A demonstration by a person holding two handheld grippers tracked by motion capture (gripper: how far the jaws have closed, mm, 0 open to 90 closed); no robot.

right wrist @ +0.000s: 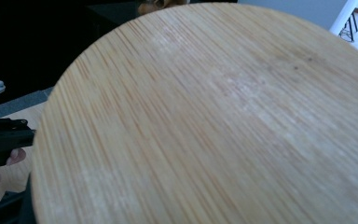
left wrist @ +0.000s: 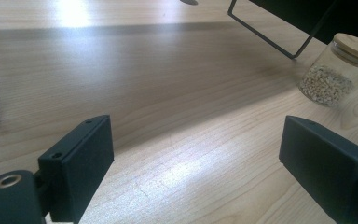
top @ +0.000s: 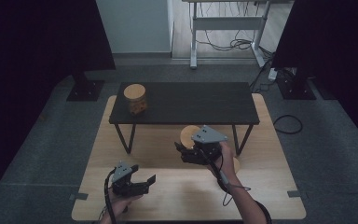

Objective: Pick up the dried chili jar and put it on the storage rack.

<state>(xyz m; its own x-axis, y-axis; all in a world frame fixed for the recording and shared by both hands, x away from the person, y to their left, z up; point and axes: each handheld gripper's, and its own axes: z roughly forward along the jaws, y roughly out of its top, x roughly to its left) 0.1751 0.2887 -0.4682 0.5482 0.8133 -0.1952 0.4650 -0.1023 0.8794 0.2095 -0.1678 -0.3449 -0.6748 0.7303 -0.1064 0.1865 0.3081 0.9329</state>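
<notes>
My right gripper (top: 189,151) holds a jar's bamboo lid (right wrist: 214,121); I can't see those jaws. My left gripper (left wrist: 196,163) is wide open, nothing between. I should lift slowly and level.

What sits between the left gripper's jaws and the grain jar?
Nothing: in the left gripper view, bare wooden tabletop runs from the open left gripper to the grain jar.

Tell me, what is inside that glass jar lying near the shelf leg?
The glass jar holds pale grains or seeds heaped in its lower part. A bamboo lid closes it. How much is behind the heap can't be seen.
</notes>
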